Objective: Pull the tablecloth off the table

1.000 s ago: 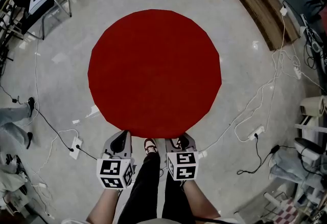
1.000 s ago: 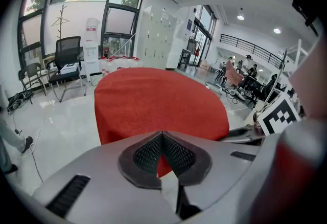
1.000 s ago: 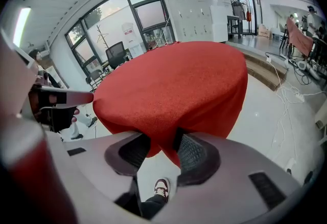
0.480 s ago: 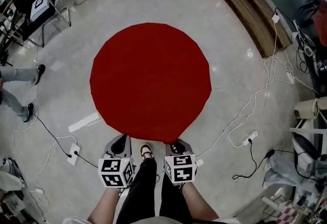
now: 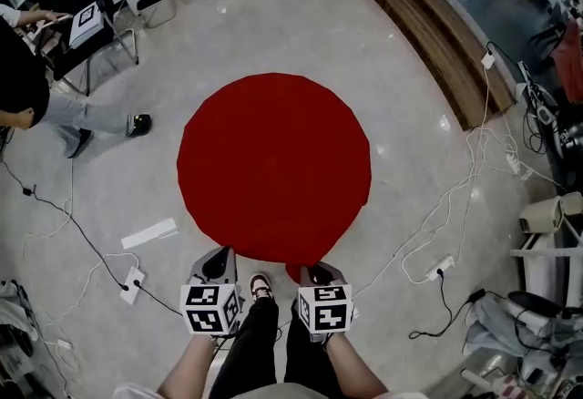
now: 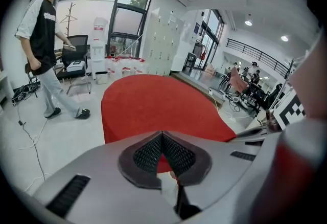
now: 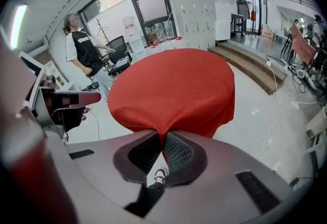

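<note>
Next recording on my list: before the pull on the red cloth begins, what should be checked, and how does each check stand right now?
1. Hold of the right gripper on the tablecloth: ok; its jaws have just been closing and pinch the near edge.
2. Hold of the left gripper on the cloth: not ok; its jaws are shut together with no cloth between them.
3. Cloth top free of objects: ok; nothing stands on it.
4. The bystander clear of the table: ok; stands apart from it.
5. Footing: cannot tell; a power strip lies on the floor close by, and what lies behind the person is out of view.
</note>
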`<action>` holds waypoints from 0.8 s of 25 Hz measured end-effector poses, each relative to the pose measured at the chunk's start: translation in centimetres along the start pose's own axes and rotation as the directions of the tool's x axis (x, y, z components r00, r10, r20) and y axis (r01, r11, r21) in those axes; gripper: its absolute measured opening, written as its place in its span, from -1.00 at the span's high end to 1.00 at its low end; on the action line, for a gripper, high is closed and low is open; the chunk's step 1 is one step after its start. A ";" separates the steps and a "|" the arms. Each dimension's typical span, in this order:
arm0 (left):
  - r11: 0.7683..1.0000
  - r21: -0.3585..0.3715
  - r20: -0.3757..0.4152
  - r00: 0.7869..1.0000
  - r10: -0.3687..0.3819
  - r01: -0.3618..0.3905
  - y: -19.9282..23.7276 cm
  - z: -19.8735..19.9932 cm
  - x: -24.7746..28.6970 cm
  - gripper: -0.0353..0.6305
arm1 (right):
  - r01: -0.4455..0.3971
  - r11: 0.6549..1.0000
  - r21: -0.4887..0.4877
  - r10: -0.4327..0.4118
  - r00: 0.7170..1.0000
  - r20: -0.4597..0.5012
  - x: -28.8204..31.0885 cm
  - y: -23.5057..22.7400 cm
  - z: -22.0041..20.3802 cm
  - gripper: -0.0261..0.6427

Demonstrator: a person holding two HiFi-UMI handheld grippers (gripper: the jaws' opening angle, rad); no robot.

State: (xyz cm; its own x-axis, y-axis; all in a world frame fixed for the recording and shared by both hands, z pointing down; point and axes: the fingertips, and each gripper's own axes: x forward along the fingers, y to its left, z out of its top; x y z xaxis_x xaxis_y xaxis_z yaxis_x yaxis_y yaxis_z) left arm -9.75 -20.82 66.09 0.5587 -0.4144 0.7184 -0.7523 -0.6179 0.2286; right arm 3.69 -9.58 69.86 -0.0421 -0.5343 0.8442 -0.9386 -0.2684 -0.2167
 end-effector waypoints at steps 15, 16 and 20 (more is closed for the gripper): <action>0.999 -0.033 0.027 0.999 -0.033 0.034 -0.9 3.6 -1.2 0.85 | -0.074 0.995 0.068 0.070 0.995 0.067 -2.5 1.6 5.8 0.83; 0.999 -0.032 0.022 0.999 -0.034 0.035 -0.9 3.7 -1.2 0.85 | -0.077 0.995 0.069 0.072 0.995 0.067 -2.6 1.6 6.1 0.83; 0.998 -0.040 0.033 0.998 -0.046 0.047 -1.0 4.1 -1.6 0.85 | -0.091 0.993 0.069 0.086 0.994 0.073 -3.1 1.6 7.1 0.83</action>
State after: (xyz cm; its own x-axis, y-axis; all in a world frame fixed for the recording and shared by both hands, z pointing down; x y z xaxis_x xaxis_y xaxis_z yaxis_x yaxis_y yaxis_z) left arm -8.40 -22.26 62.03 0.6038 -0.4071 0.6854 -0.7384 -0.6095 0.2885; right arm 4.73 -14.07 63.44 -0.0975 -0.6123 0.7846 -0.9050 -0.2735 -0.3259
